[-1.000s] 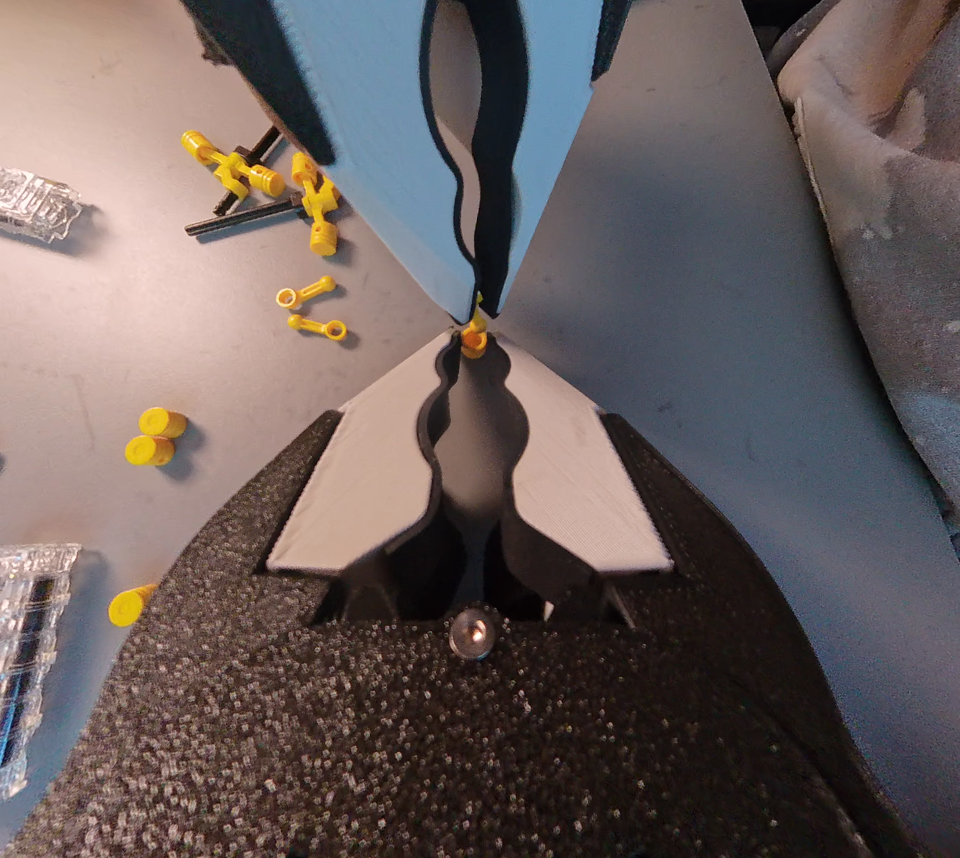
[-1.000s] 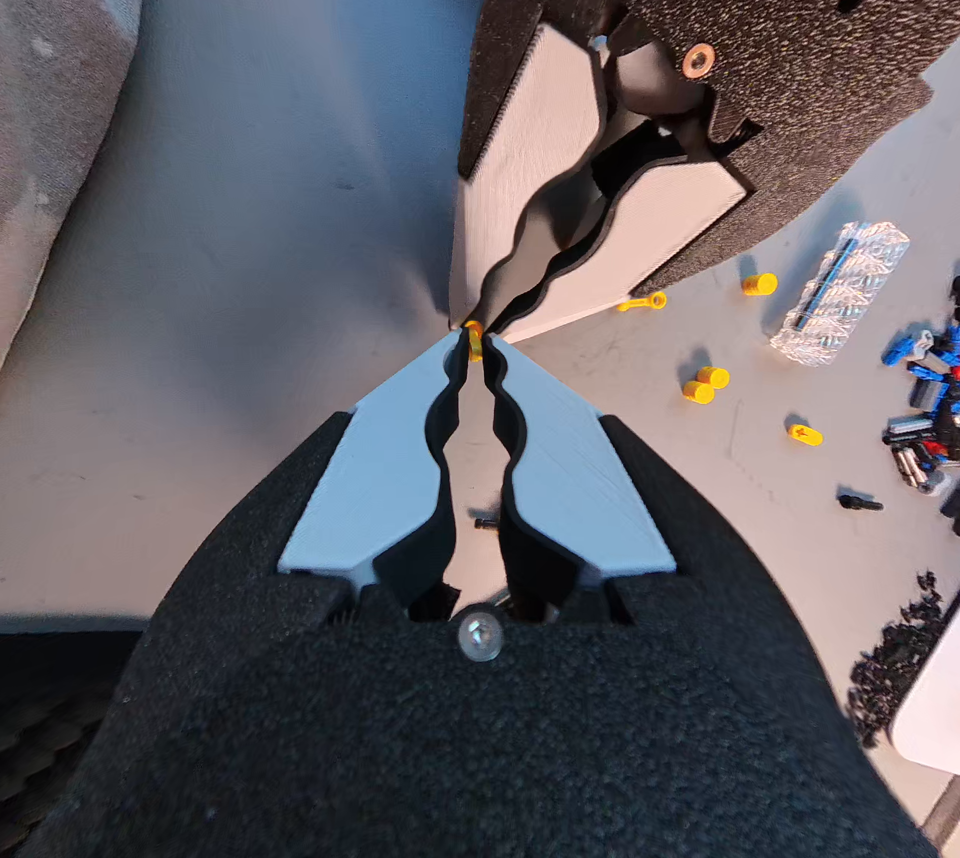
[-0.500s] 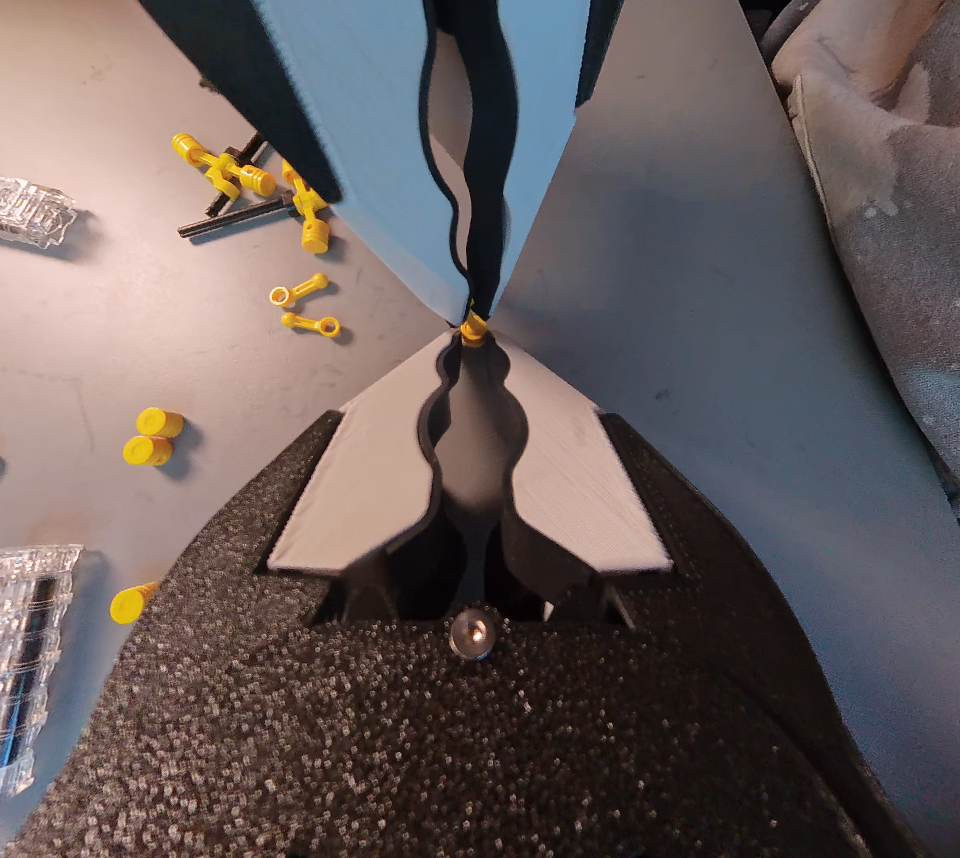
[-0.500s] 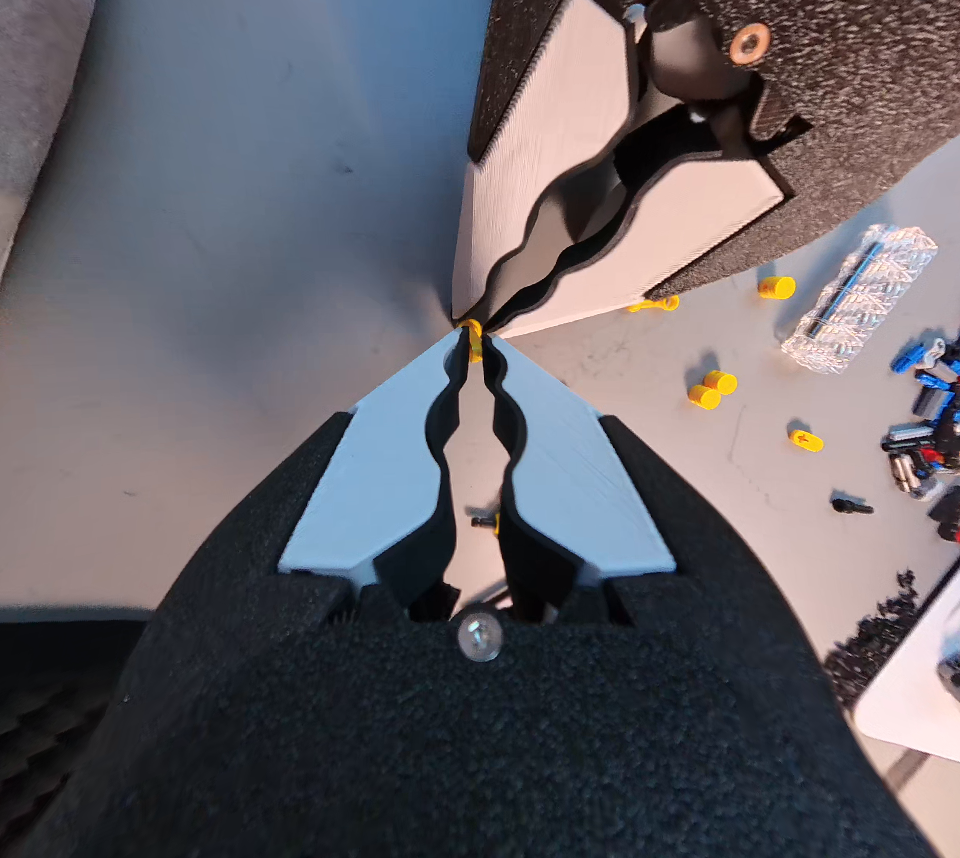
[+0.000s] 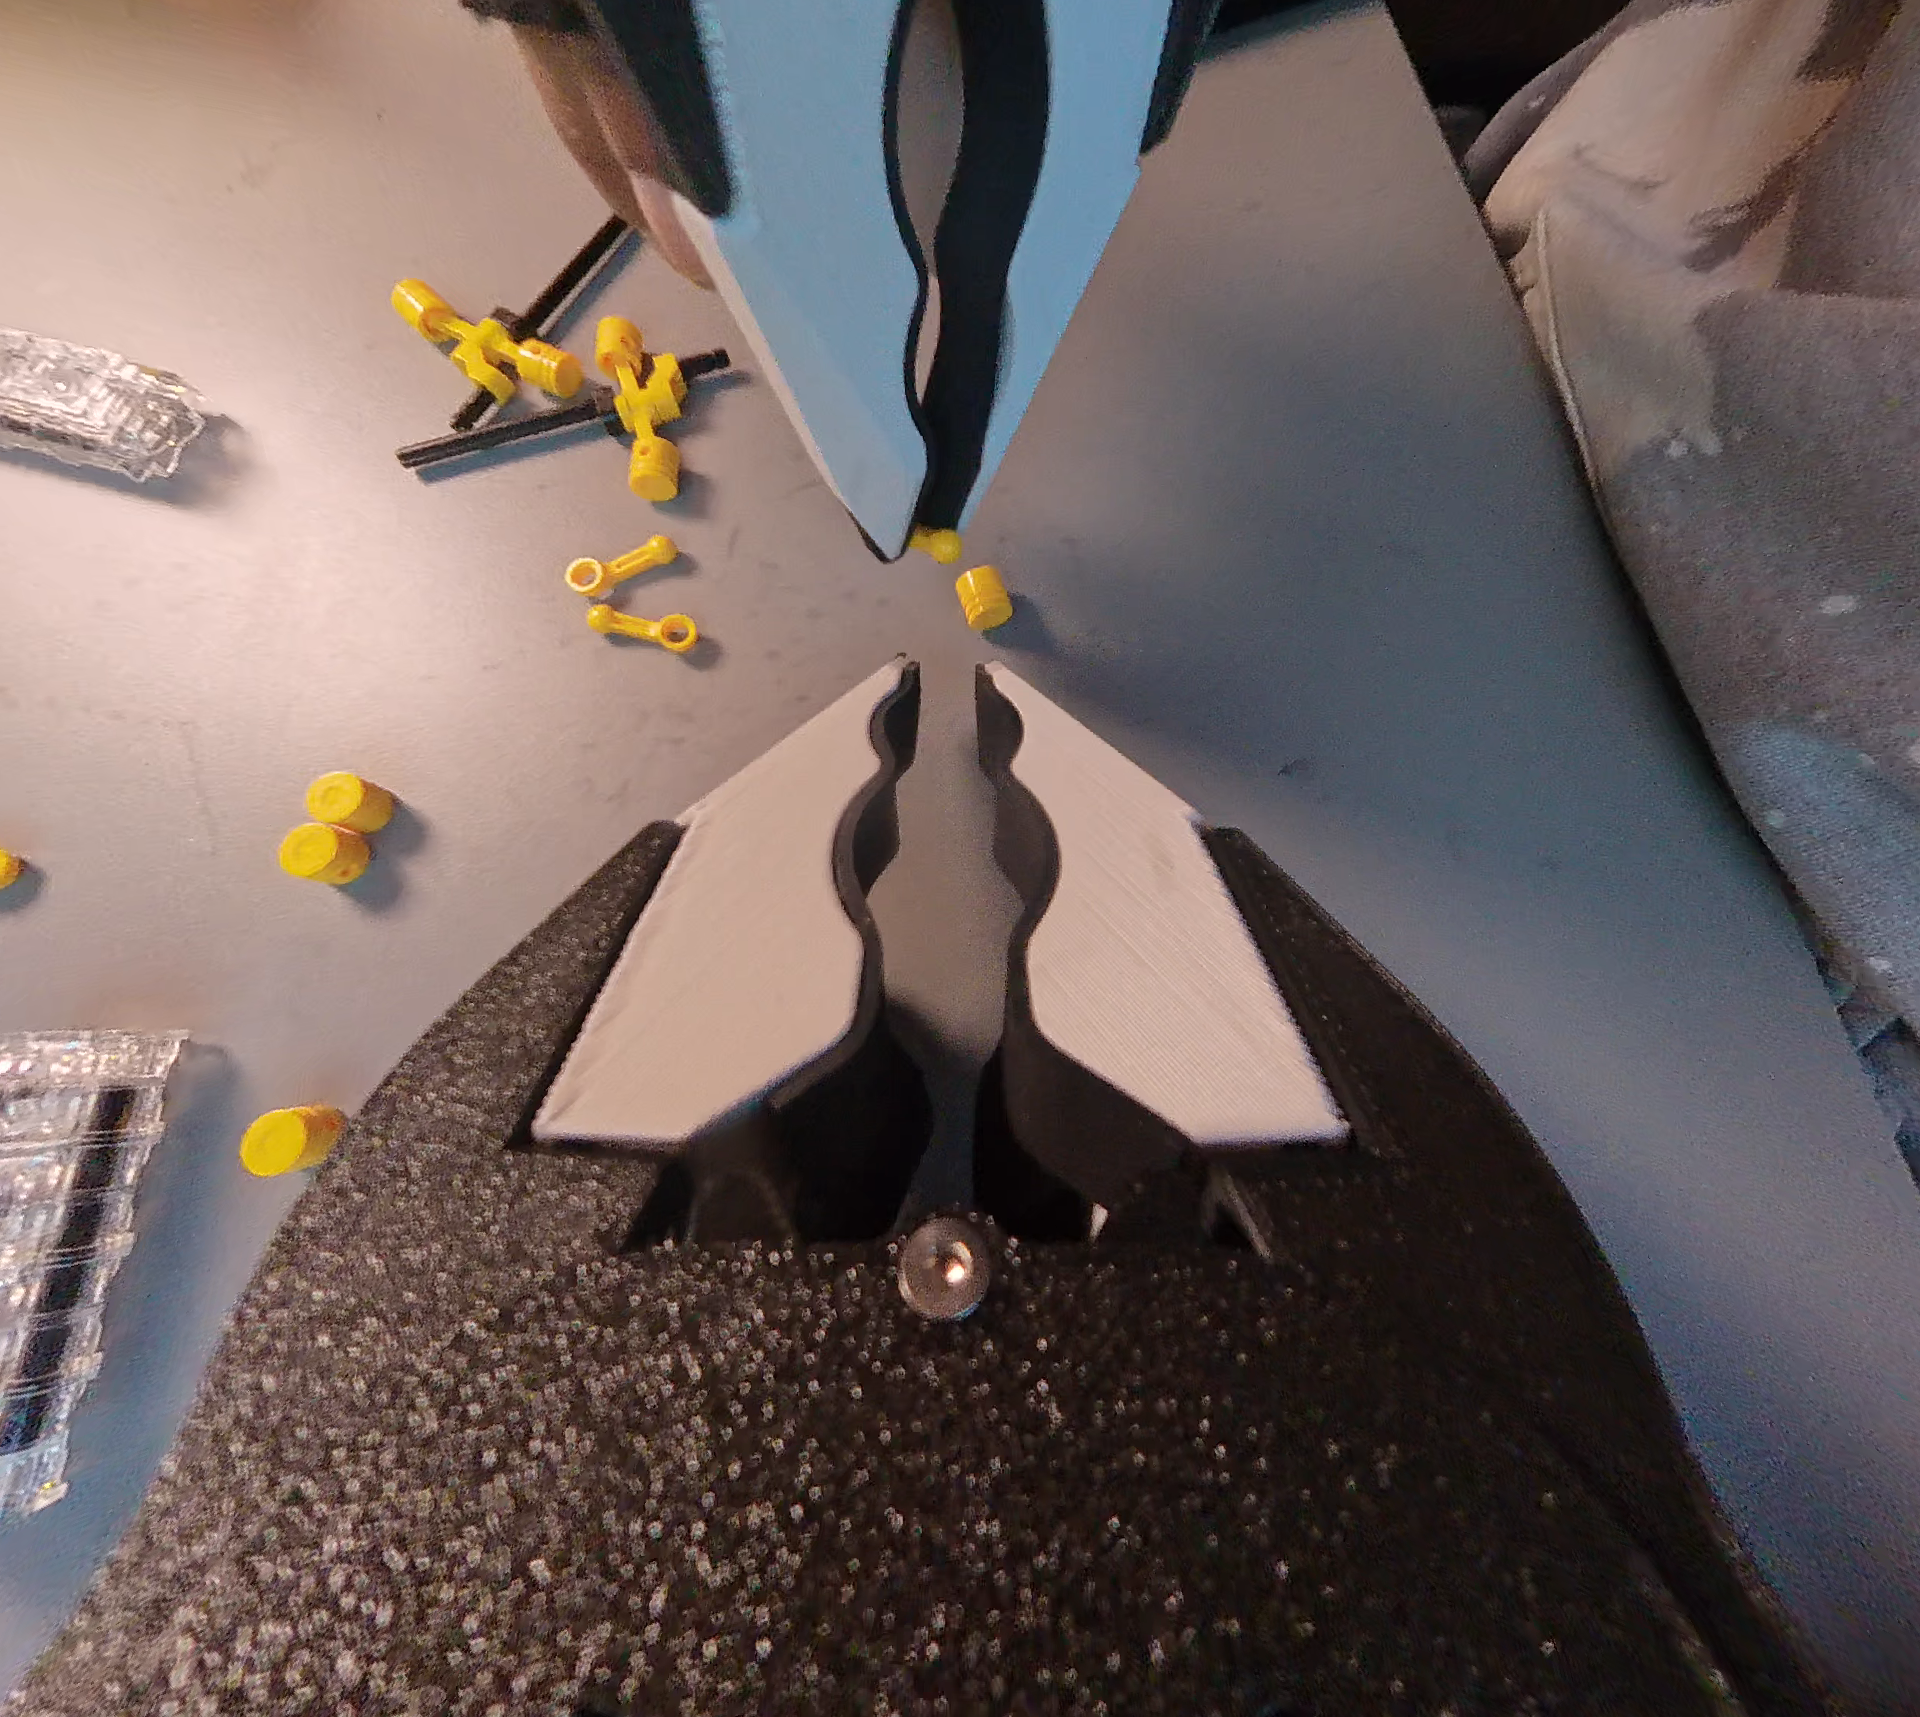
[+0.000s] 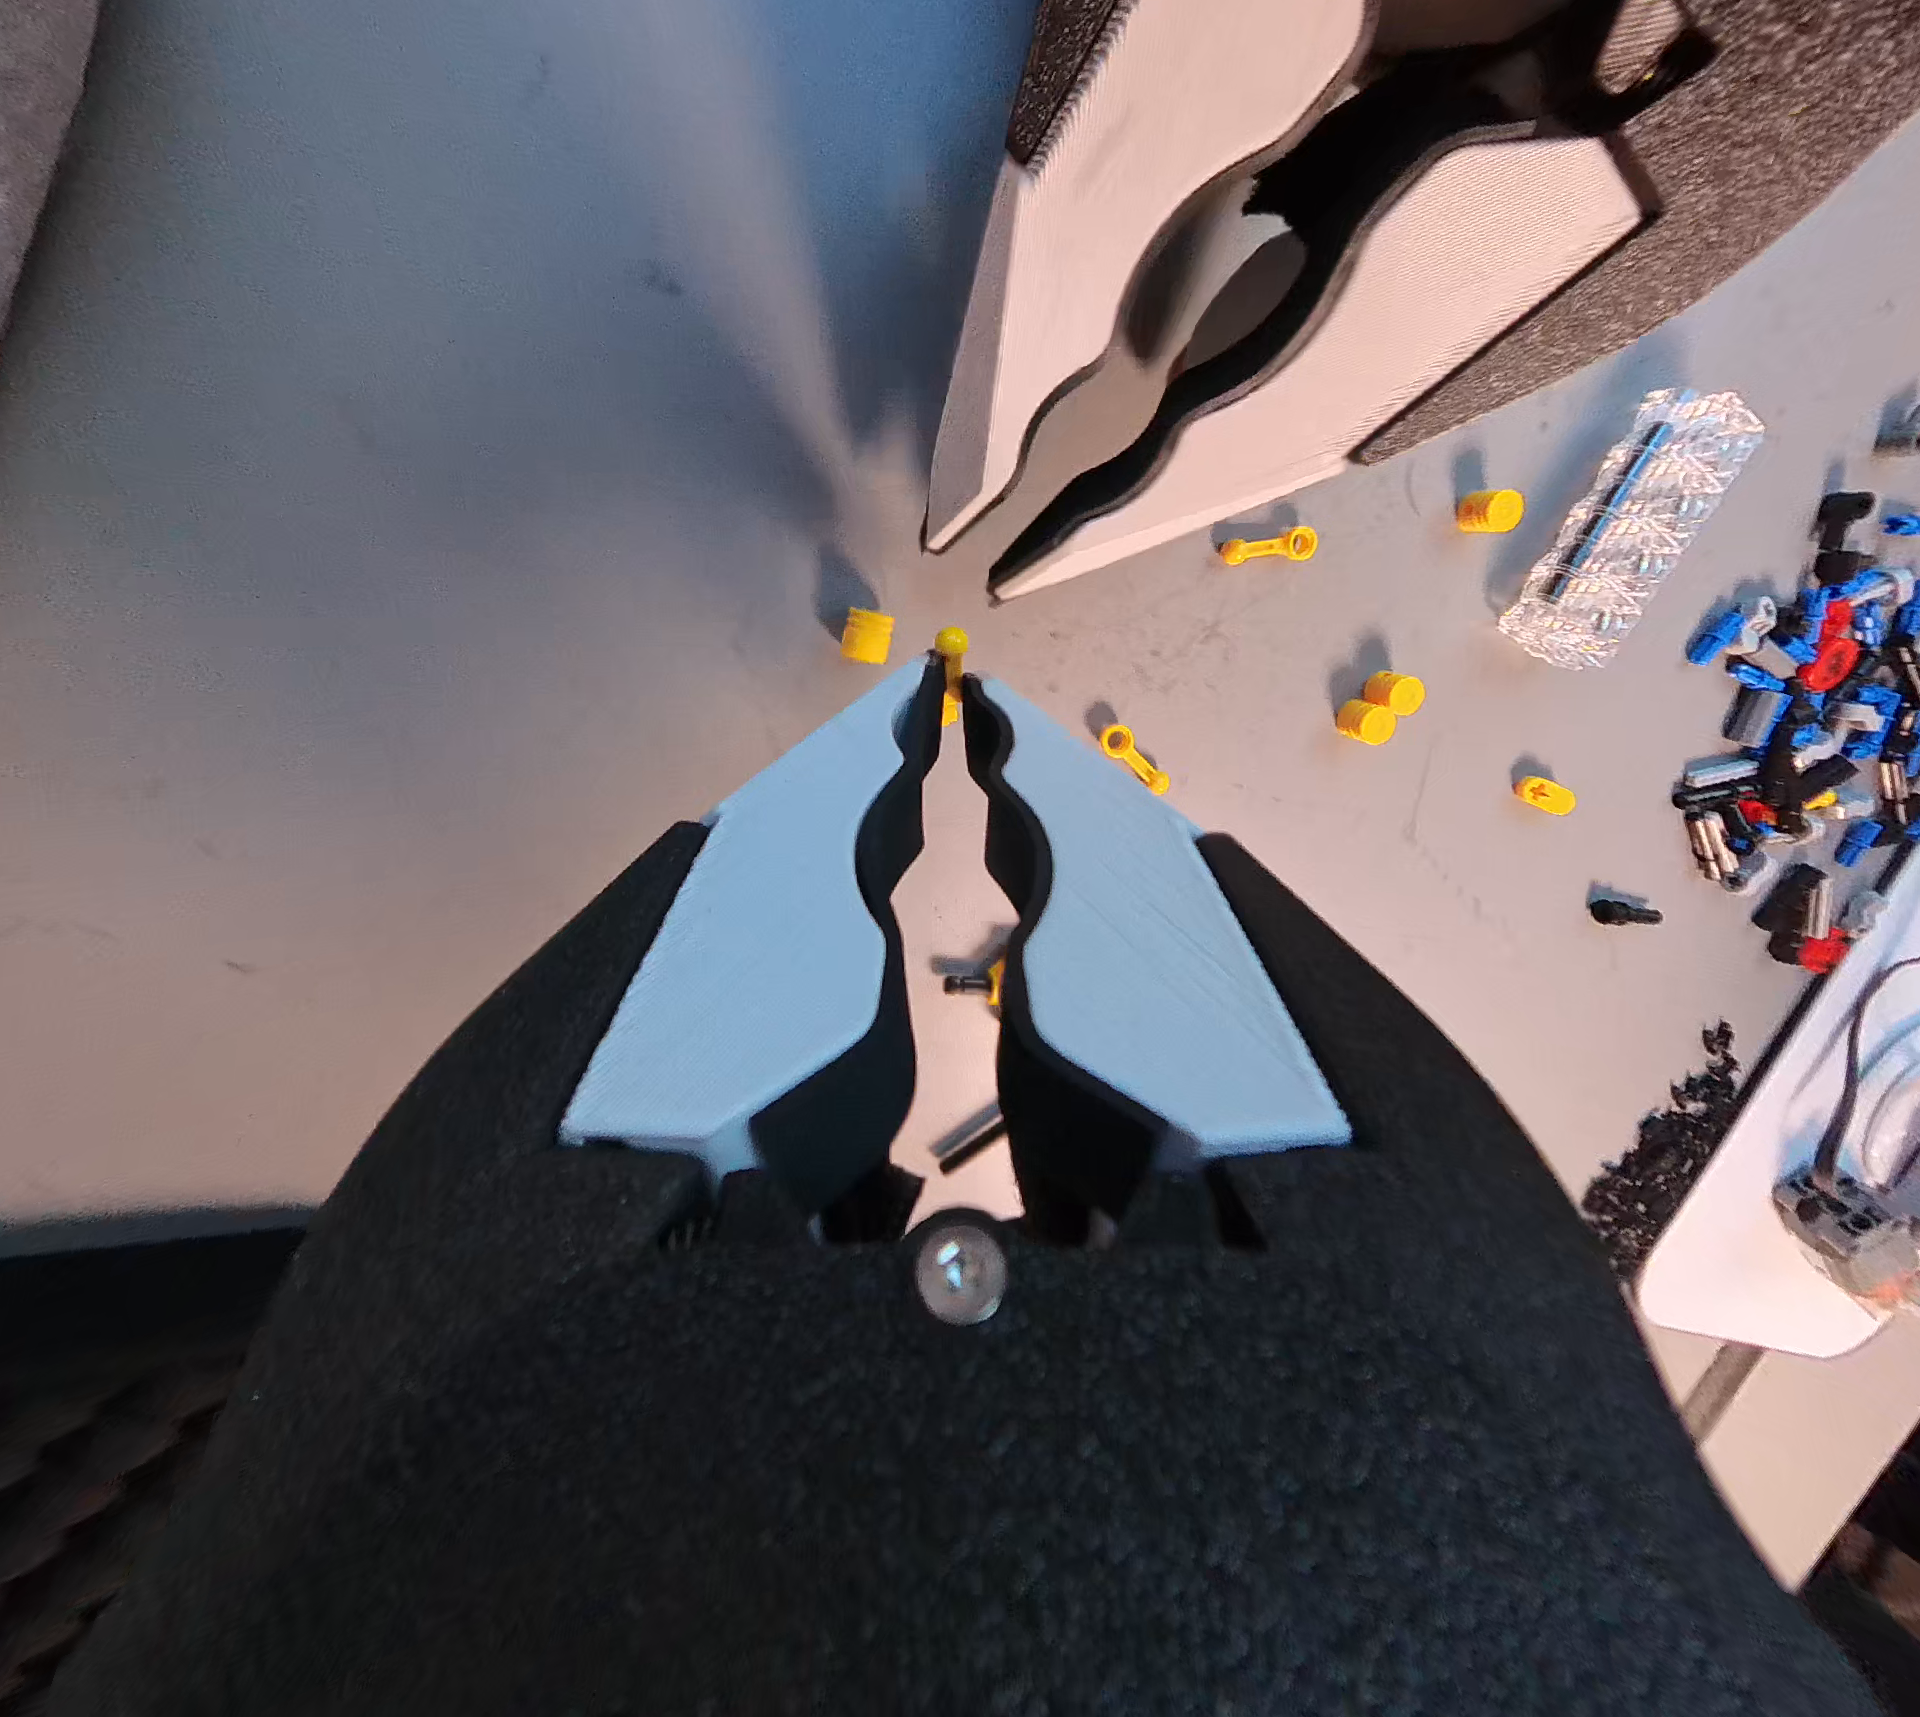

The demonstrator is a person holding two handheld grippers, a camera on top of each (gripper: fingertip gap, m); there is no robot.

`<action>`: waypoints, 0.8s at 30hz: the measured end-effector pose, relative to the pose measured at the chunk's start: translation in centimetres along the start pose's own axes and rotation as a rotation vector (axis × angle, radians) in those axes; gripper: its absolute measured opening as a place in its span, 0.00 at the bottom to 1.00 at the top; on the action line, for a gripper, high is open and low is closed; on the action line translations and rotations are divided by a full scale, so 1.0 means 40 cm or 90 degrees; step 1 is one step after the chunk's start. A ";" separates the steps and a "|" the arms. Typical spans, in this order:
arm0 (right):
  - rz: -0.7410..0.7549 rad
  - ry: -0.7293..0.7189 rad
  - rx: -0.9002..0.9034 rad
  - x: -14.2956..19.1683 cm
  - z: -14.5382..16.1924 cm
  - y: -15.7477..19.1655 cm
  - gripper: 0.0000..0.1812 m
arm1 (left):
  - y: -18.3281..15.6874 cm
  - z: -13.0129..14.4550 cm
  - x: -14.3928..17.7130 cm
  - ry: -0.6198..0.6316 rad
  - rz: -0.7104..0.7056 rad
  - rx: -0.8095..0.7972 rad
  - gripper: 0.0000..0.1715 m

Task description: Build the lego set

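Tongs face tip to tip above the bench (image 5: pixel 1299 524) — right tongs (image 6: pixel 948 680) clenched on a yellow ball-ended rod (image 6: pixel 950 644), left tongs (image 5: pixel 945 668) released, empty, a yellow cylinder (image 5: pixel 982 597) lying loose just beside them.

Two handheld grippers point tip to tip. The left gripper (image 5: pixel 945 665), grey-fingered, has its jaws slightly parted and empty. The right gripper (image 6: pixel 945 680), blue-fingered, has its jaws pinched nearly together.
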State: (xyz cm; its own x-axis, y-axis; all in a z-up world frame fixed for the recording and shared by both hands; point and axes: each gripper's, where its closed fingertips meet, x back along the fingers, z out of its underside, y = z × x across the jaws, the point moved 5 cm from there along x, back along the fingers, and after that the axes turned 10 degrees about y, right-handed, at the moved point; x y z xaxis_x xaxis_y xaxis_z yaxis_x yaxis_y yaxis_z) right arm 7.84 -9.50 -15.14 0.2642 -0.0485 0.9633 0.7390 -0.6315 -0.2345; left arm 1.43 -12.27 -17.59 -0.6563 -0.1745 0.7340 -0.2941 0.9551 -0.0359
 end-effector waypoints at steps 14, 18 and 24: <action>0.133 0.002 -0.075 0.036 -0.001 -0.012 0.01 | 0.025 -0.064 0.044 -0.150 0.034 0.192 0.06; 0.146 -0.052 -0.110 0.062 -0.002 -0.015 0.01 | 0.024 -0.068 0.064 -0.185 0.066 0.202 0.03; 0.189 -0.142 -0.145 0.112 -0.005 -0.025 0.01 | 0.028 -0.076 0.101 -0.247 0.093 0.213 0.03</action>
State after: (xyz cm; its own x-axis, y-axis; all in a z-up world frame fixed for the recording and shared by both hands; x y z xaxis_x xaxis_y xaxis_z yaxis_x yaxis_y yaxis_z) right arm 8.16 -9.25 -10.56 0.5903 -0.1006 0.8009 0.4622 -0.7713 -0.4376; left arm 0.56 -11.16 -12.61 -0.8972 -0.1821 0.4024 -0.3446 0.8584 -0.3798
